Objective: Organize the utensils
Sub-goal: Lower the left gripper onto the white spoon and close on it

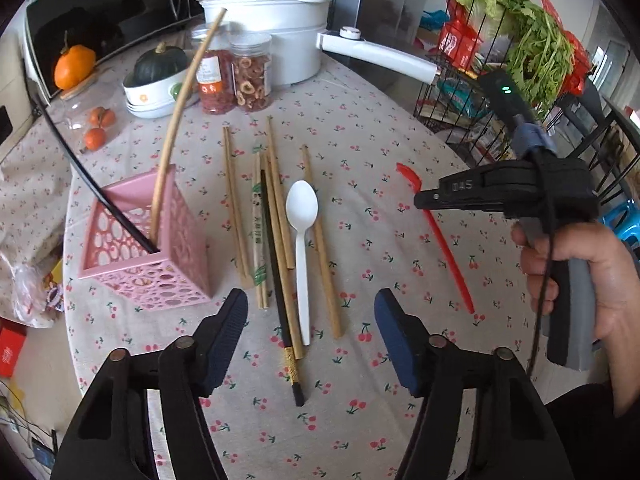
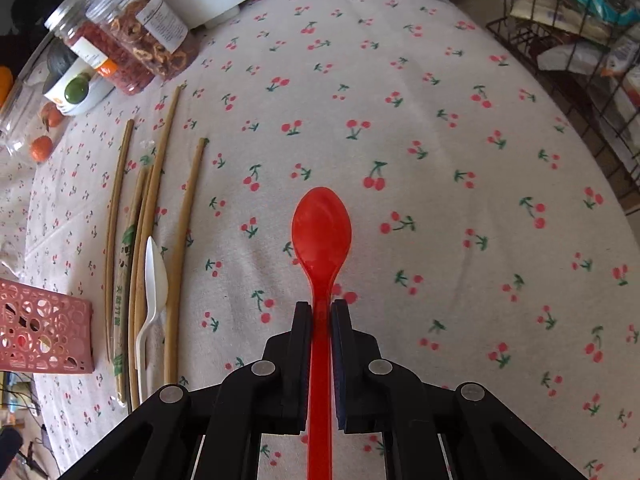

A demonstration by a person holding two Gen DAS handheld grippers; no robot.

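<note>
Chopsticks (image 1: 276, 216) and a white spoon (image 1: 302, 240) lie loose beside the pink holder (image 1: 176, 256), which already stands 2 sticks upright; the left gripper (image 1: 310, 332) hangs above them, jaws apart and empty. Right view: the right gripper (image 2: 321, 316) pinches the red spoon (image 2: 321, 232) by its handle, likely to carry it holderward.

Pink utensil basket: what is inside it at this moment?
The pink utensil basket holds two sticks standing out of its top: a bamboo chopstick and a black chopstick. Their lower ends and the basket's floor are hidden by its walls.
</note>
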